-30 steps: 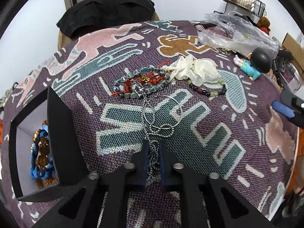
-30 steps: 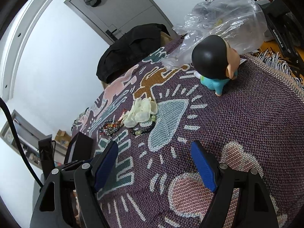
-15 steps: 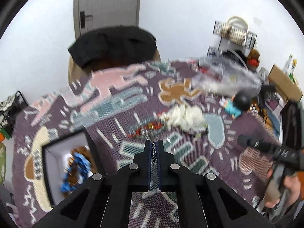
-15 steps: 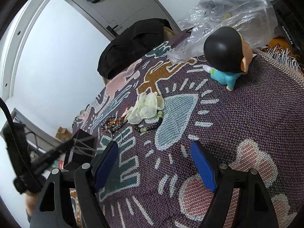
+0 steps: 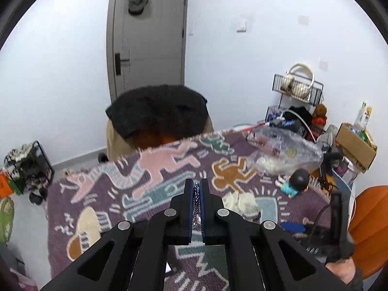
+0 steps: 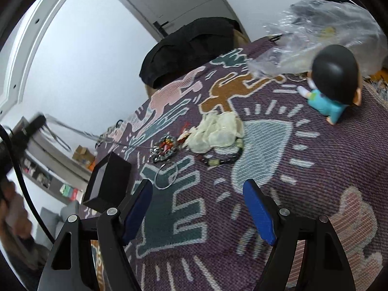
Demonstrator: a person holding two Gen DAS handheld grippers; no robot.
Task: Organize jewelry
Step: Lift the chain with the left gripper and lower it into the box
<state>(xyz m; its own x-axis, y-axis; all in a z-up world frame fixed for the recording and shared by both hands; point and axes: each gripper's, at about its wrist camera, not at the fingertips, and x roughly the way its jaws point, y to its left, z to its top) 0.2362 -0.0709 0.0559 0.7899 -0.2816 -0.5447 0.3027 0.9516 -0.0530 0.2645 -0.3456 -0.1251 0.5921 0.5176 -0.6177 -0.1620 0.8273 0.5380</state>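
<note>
My left gripper [image 5: 198,189] is shut on a silver chain [image 5: 197,206] that shows between its blue pads, high above the patterned cloth [image 5: 155,169]. In the right wrist view the chain [image 6: 97,137] stretches taut from the blurred left gripper [image 6: 36,123] down to a tangle of beaded jewelry [image 6: 166,149]. A thin silver hoop [image 6: 167,175], a dark bead bracelet [image 6: 218,160] and a white fabric pouch [image 6: 215,133] lie beside the tangle. My right gripper [image 6: 197,186] hovers open just in front of the hoop, holding nothing.
An open black box [image 6: 109,181] stands left of the jewelry. At the far right are a doll figure [image 6: 332,92] and a crumpled clear plastic bag [image 6: 327,31]. A chair draped in black clothing [image 5: 157,114] stands behind the table.
The left gripper has risen well above the cloth with the chain in it, and its view now tilts up to the door. The right gripper has shifted slightly towards the jewelry.
</note>
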